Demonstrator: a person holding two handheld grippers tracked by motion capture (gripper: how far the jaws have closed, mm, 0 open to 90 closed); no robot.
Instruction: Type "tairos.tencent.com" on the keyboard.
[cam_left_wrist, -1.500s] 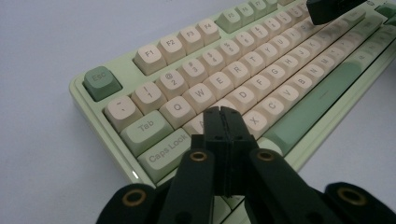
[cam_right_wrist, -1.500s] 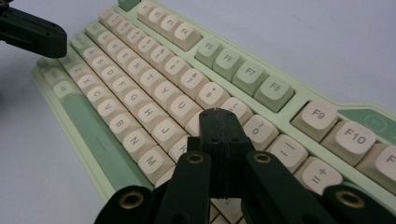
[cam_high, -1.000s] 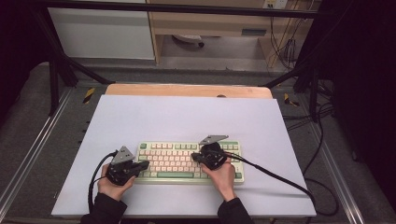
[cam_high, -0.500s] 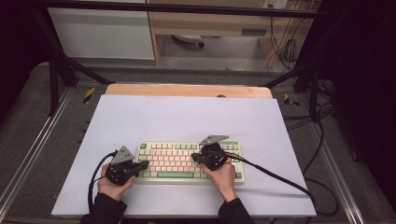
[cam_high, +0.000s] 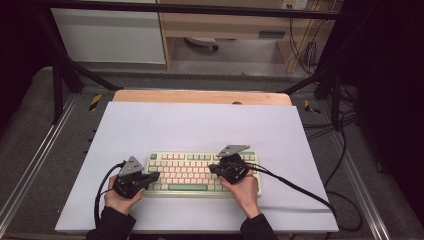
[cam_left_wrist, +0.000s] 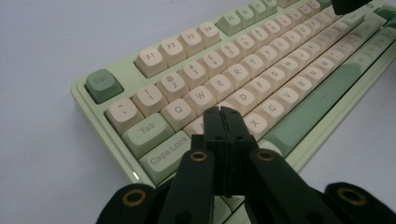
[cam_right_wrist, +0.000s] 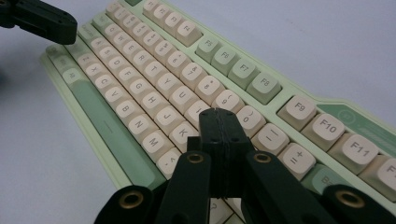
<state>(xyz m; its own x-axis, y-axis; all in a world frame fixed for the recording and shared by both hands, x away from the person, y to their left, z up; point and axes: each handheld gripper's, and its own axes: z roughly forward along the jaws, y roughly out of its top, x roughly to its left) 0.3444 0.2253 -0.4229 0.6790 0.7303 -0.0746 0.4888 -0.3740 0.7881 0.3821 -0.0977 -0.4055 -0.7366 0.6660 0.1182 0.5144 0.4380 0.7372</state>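
Note:
A pale green keyboard (cam_high: 200, 172) with cream keys lies near the front of the white table top (cam_high: 200, 125). My left gripper (cam_high: 154, 177) is shut with nothing held; its tip hovers over the keyboard's left end, above the A key area (cam_left_wrist: 222, 112). My right gripper (cam_high: 212, 169) is shut too and empty, its tip over the right half of the keys, around the letters L and P (cam_right_wrist: 219, 114). In the right gripper view the left gripper's jaws (cam_right_wrist: 42, 21) show at the far end of the keyboard (cam_right_wrist: 140, 93). Whether either tip touches a key I cannot tell.
A black cable (cam_high: 300, 192) trails from the right gripper across the table to the right edge. Another cable (cam_high: 100, 192) loops off the left gripper. A wooden strip (cam_high: 200, 96) borders the far edge of the table.

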